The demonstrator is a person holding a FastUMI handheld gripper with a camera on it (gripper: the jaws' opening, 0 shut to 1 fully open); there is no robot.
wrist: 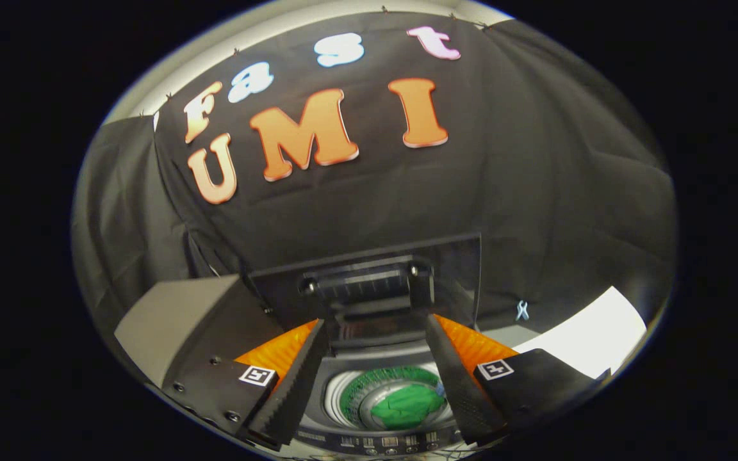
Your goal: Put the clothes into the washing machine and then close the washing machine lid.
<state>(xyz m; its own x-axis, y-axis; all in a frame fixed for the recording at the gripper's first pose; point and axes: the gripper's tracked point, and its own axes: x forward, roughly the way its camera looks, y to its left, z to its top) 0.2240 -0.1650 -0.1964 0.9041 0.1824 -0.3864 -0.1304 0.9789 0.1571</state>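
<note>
— Where is the cloth (407, 406)?
— In the drum (343, 397), between my fingers and below them.
— The gripper (375, 374)?
— Released, holding nothing. The lid (369, 282) stands upright just ahead; I think closing comes next.

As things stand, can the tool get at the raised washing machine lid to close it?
Probably yes. The tool is open, and the lid stands upright just beyond its fingers with nothing between. The green cloth already lies down in the drum, clear of the lid's path.
</note>
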